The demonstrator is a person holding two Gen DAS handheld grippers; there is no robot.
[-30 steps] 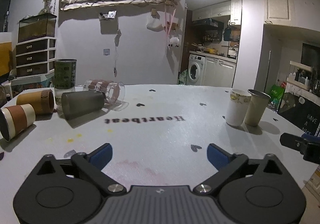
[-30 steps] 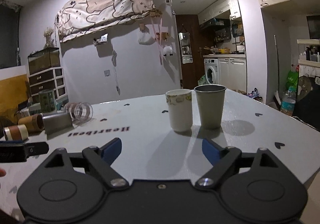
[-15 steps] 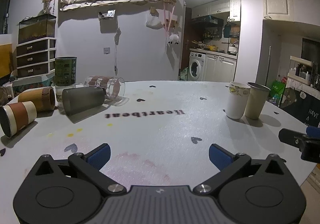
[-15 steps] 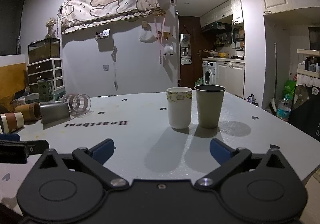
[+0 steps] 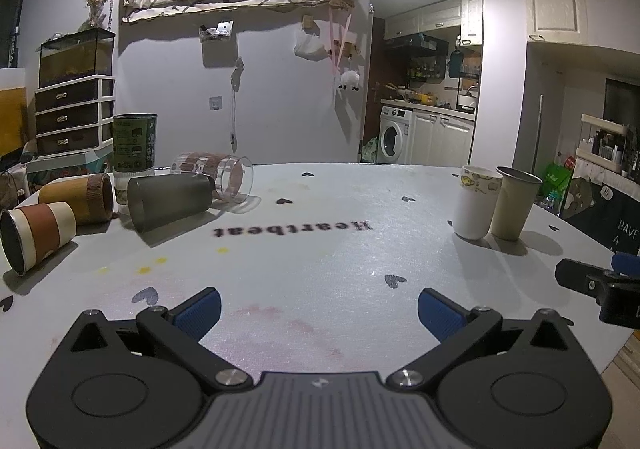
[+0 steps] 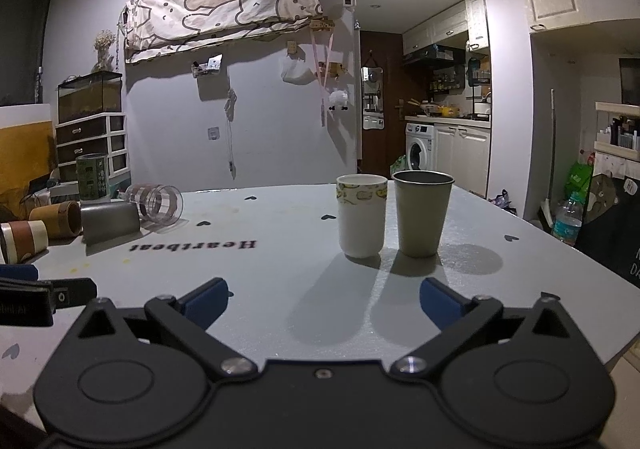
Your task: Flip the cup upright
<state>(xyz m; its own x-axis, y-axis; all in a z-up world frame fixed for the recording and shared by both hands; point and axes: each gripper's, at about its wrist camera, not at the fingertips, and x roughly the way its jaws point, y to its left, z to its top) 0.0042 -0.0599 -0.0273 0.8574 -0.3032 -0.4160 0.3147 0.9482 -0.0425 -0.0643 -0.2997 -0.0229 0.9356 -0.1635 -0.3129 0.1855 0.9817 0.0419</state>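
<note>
Both grippers wait, spread and empty.
Left gripper (image 5: 319, 307) faces tipped grey cup (image 5: 170, 201) at ten o'clock; right gripper (image 6: 323, 299) faces upright cups at one o'clock.

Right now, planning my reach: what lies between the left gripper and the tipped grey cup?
Only bare table with yellow specks, in the left wrist view, between left gripper and grey cup.

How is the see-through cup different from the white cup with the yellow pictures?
The clear cup lies on its side; the white cup stands upright. You can see through the clear cup, but the white cup is solid. The clear cup has brownish bands; the white cup has a yellow pattern by its rim. Both sit on the table, untouched.
</note>
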